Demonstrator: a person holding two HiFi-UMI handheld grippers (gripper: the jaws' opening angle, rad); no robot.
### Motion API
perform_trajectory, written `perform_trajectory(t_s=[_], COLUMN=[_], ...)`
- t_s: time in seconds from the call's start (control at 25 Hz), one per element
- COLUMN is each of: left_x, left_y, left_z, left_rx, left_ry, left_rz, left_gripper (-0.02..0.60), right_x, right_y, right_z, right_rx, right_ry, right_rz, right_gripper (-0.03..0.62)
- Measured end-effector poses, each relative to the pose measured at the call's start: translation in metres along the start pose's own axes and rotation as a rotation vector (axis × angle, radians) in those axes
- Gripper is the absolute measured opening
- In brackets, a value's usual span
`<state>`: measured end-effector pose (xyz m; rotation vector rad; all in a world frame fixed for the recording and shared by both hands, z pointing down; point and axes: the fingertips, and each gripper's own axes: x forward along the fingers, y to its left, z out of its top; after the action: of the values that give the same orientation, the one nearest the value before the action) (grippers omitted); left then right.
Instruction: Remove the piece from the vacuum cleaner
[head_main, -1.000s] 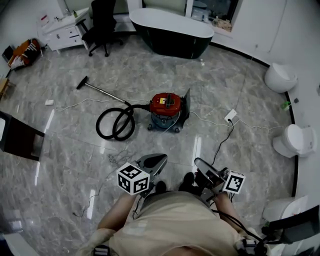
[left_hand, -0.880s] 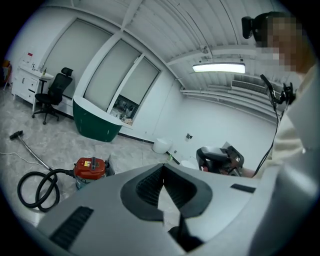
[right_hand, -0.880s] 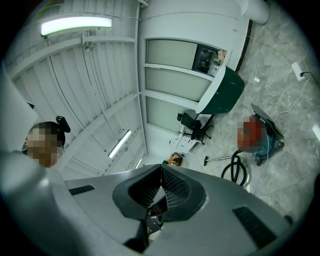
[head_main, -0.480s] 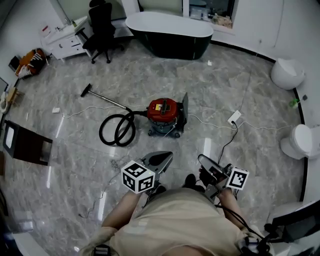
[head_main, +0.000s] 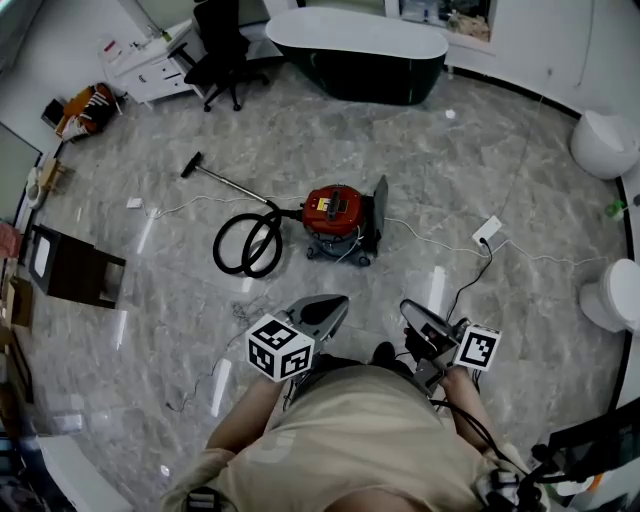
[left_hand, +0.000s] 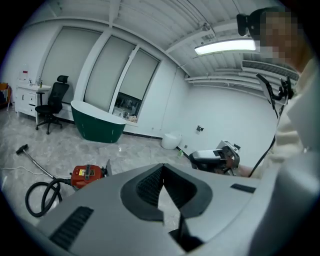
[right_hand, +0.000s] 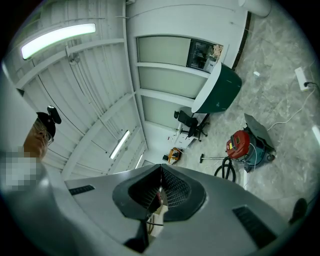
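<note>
hose (head_main: 218, 248) coiled beside vacuum cleaner (head_main: 335, 212) | bathtub (head_main: 356, 47) beyond | power strip (head_main: 488, 229) near

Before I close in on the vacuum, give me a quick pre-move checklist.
1. Red canister vacuum cleaner in view, upright on the grey marble floor: ok.
2. Left gripper and right gripper empty: ok.
3. Jaws open for a grasp: not ok, both shut.
4. Vacuum within reach: not ok, well ahead of both grippers.
5. Floor path: cannot tell; a white power strip and its cable lie right of the vacuum.
6. Piece to remove identified: cannot tell.
</note>
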<state>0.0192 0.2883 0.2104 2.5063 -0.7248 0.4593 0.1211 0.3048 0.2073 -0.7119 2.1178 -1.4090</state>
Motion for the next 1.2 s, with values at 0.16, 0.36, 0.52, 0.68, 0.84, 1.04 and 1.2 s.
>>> perform_trajectory(t_s=[0.16,0.36,0.52,0.68,0.84,1.04,1.2], left_x=[0.018,0.032,0.043,0.056,0.058,0.052,0.047], left_y=[0.002,0.021,0.049,0.086,0.132,0.197,0.24], left_z=[0.008,0.018,0.021,0.029,0.055,0.084,0.091], left_rx=[0.028,0.054,0.048,0.038,0.042,0.05,0.059], left_ry=[0.011,0.013,0.011,0.02,0.011,0.024,0.042], left_rz=[0.027,0.042,0.021,-0.019,-0.065,-0.094,-0.115], left_gripper=[0.003,0.003,0.003,0.003,0.003,0.003,0.003], right_x=[-0.004,0.007,0.021,0.037,0.081,0.152,0.193], right_y=[-0.012,-0.025,-0.032,-0.049,-0.058,-0.062,-0.068], right_z=[0.012,0.022,0.032,0.045,0.051,0.06,0.068], right_rx=[-0.03,-0.034,-0.068,-0.066,-0.08,-0.092,-0.105], right_ry=[0.03,0.056,0.056,0.028,0.047,0.076,0.059], right_rz=[-0.011,-0.046,-0.082,-0.181,-0.25,-0.289,-0.321], right_gripper=[0.001,0.0,0.0,0.001,0.0,0.0,0.0])
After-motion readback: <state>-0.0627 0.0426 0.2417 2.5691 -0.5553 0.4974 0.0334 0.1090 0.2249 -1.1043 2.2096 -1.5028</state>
